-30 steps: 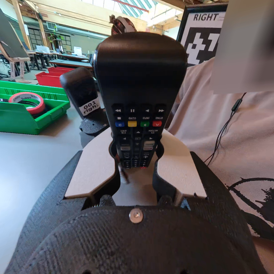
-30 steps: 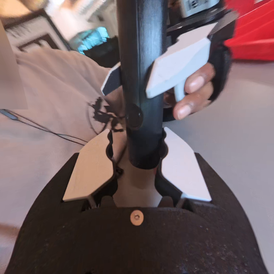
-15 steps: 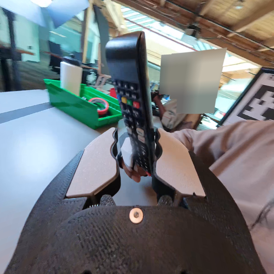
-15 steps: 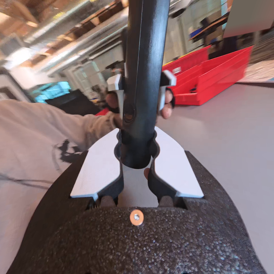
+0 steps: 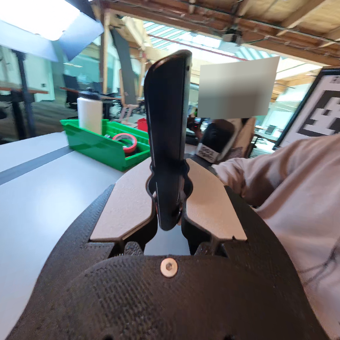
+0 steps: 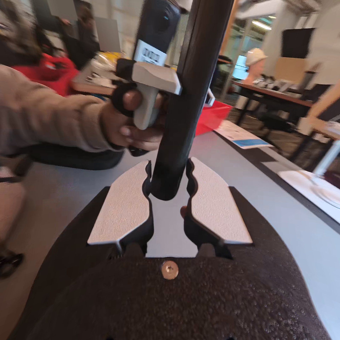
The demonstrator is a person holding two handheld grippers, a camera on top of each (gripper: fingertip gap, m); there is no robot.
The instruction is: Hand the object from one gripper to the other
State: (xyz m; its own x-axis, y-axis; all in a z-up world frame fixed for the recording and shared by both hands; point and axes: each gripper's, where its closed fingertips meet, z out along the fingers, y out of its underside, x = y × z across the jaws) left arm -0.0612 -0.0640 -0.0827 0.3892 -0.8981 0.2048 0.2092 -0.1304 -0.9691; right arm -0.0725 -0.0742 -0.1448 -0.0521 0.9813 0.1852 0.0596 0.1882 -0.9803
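Note:
A black remote control (image 5: 165, 128) stands edge-on in the left wrist view. My left gripper (image 5: 168, 165) is shut on its lower part, both fingers pressed against its sides. In the right wrist view the remote (image 6: 185, 110) runs up out of frame. Its rounded end sits between the fingers of my right gripper (image 6: 168, 163), which is open, with a gap showing on the right side. The left gripper's finger (image 6: 154, 77) clamps the remote higher up. The right gripper's body (image 5: 215, 141) shows behind the left fingers.
A grey table (image 5: 36, 193) lies below. A green bin (image 5: 95, 145) holds a red tape roll (image 5: 127, 143) and a white roll (image 5: 89, 114). A red bin (image 6: 211, 119) and papers (image 6: 244, 138) lie farther off. A person's sleeve (image 5: 276, 184) is at right. Some 6 cm of space lies between my two pairs of fingers.
My left gripper has closed tight on the remote, which has turned edge-on to it. My right gripper has loosened and the remote's end has slid a little out of it.

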